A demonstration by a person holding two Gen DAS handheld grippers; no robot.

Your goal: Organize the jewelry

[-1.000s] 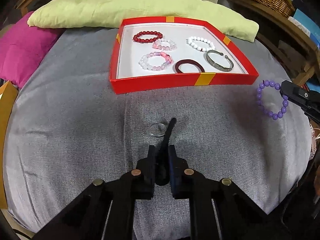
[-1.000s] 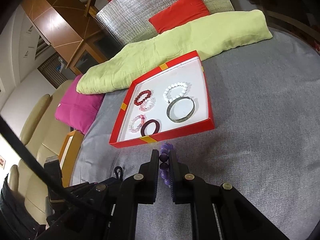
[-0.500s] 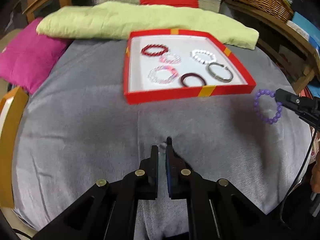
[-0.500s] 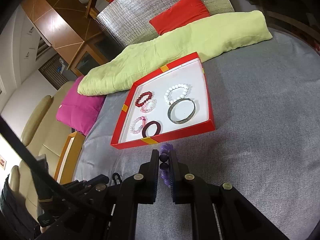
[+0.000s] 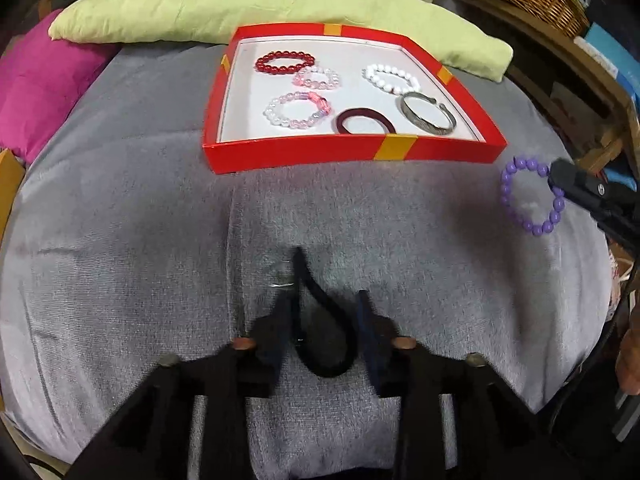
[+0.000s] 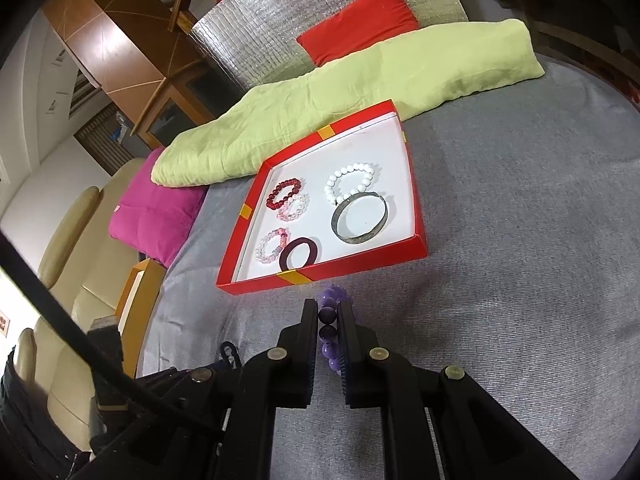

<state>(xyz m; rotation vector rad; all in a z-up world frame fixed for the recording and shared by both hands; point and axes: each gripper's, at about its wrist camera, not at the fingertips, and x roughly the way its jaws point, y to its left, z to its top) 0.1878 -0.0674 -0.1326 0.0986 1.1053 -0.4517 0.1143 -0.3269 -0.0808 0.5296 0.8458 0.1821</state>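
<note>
Six pieces already lie in the shallow red cardboard tray with yellow tape marks [image 5: 352,154]: a dark red beaded bracelet [image 5: 285,62], a pale pink beaded bracelet [image 5: 317,78], a white beaded bracelet [image 5: 391,78], a pink-and-clear crystal bracelet [image 5: 297,109], a maroon hair band [image 5: 365,122] and an engraved silver cuff bangle [image 5: 428,119]. By the look of it most of the sorting is done, and two or three pieces are left outside the tray.

One is the purple beaded bracelet [image 6: 331,330], pinched between the narrowly closed right tongs [image 6: 329,316], which are held low over the grey fabric-covered surface [image 5: 120,240] just short of the tray's near wall and pointing at it. In the left view that bracelet hangs as a loop from the tip of the tongs, to the right of the tray.

The left tongs [image 5: 324,304] are spread fairly wide and angled down at the grey surface, well short of the tray. A black elastic hair loop [image 5: 332,320] sits between the fingers; whether either finger is gripping it I cannot tell through the blur. A small clear ring [image 5: 283,280], faint in this view, lies on the fabric just beside the left fingertip.
</note>
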